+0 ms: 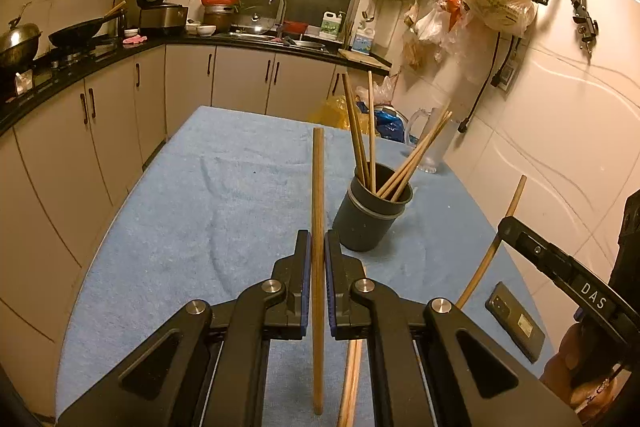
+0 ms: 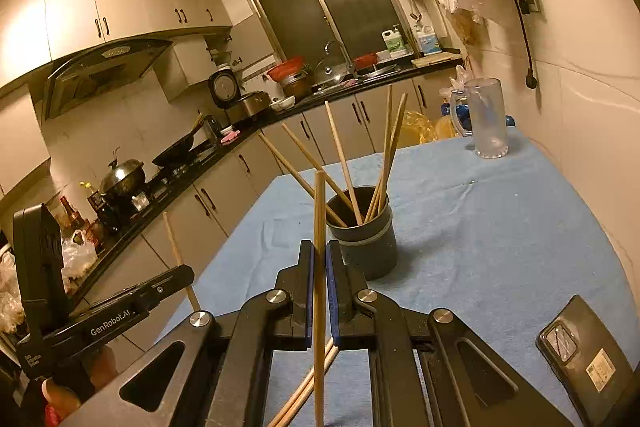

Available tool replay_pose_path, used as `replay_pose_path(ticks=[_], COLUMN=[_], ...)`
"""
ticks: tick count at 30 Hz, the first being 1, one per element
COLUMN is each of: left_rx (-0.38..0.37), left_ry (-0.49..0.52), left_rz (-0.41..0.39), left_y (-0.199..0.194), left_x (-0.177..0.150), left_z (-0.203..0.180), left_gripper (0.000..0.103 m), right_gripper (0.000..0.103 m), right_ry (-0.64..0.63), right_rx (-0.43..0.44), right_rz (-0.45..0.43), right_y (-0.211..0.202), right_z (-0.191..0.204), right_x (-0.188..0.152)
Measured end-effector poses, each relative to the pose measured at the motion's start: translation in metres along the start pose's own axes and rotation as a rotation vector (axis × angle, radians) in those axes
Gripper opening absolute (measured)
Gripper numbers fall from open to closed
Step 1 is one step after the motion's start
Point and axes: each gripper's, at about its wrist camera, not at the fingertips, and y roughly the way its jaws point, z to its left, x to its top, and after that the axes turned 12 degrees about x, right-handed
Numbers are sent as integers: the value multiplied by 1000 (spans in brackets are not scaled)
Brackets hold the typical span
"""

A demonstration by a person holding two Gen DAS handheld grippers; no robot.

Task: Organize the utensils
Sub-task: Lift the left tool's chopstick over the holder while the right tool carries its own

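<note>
Dim, warm yellow indoor light; sharp focus, strong fisheye bending at edges.

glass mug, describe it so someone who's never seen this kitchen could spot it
Start at the blue cloth covering the table. At its far corner, by the tiled wall, stands the glass mug. Unlike the dark cup full of chopsticks nearer the middle, it is clear, has a handle, and holds no chopsticks.

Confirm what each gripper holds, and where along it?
Left gripper pinches a chopstick near mid-length, ends protruding both ways. Right gripper likewise grips another chopstick mid-shaft.
</note>
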Motion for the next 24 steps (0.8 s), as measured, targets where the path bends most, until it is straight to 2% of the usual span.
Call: replay_pose_path(ticks=[24], left_rx=[10], left_ry=[5], left_rz=[9], left_y=[5], left_x=[1], left_z=[-1], left_gripper=[6], right_gripper=[7], right_ry=[3], right_rx=[-6], right_rz=[-25], right_y=[-9], right_z=[-2], right_x=[4])
